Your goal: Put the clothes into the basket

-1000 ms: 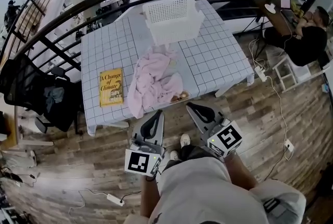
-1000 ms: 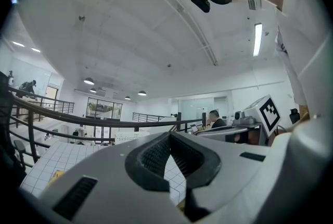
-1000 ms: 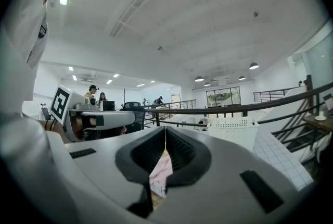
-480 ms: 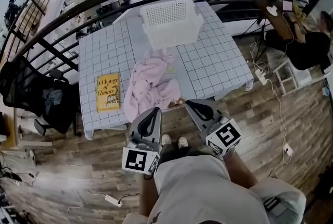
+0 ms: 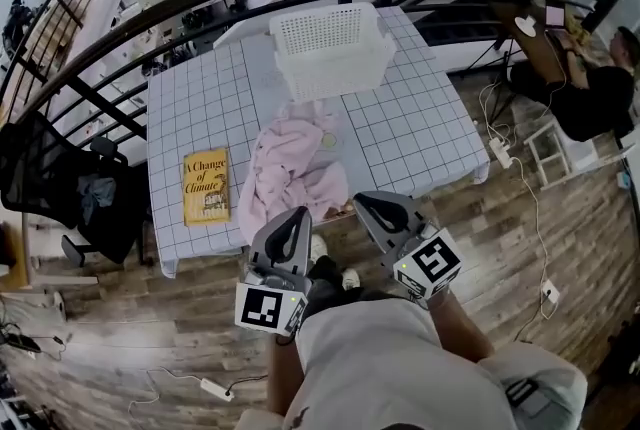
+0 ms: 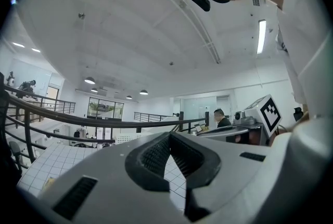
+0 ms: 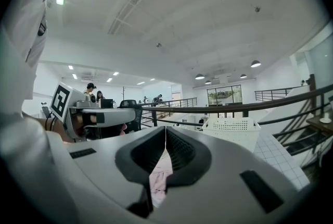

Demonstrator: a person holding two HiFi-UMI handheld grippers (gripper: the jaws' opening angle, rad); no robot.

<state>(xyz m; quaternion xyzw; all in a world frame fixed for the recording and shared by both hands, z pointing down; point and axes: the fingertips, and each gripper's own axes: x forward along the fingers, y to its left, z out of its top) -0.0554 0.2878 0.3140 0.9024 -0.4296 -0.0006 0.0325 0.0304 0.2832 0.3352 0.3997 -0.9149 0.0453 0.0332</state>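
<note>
A pile of pink clothes [image 5: 288, 168] lies on the near half of the grid-patterned table [image 5: 410, 123]. Part of the pile hangs over the table's front edge. At the far edge stands a white perforated basket [image 5: 330, 46] with nothing visible inside. Both grippers are held level just in front of the table. My left gripper [image 5: 295, 214] is shut and empty, with its tips at the near edge of the clothes. My right gripper [image 5: 360, 202] is shut and empty beside the pile's right corner. In the right gripper view the pink clothes [image 7: 158, 176] show below the closed jaws and the basket [image 7: 229, 127] stands ahead. The left gripper [image 6: 169, 135] points over the table.
A yellow book [image 5: 205, 186] lies at the table's left. A black railing [image 5: 200, 3] curves behind the table. A black chair [image 5: 60, 178] stands left of it. A person [image 5: 590, 88] sits at a desk on the right. Cables [image 5: 540, 218] run across the wooden floor.
Both grippers have come forward toward the table together, and their tips now reach its front edge by the pink clothes. The jaws stayed shut.
</note>
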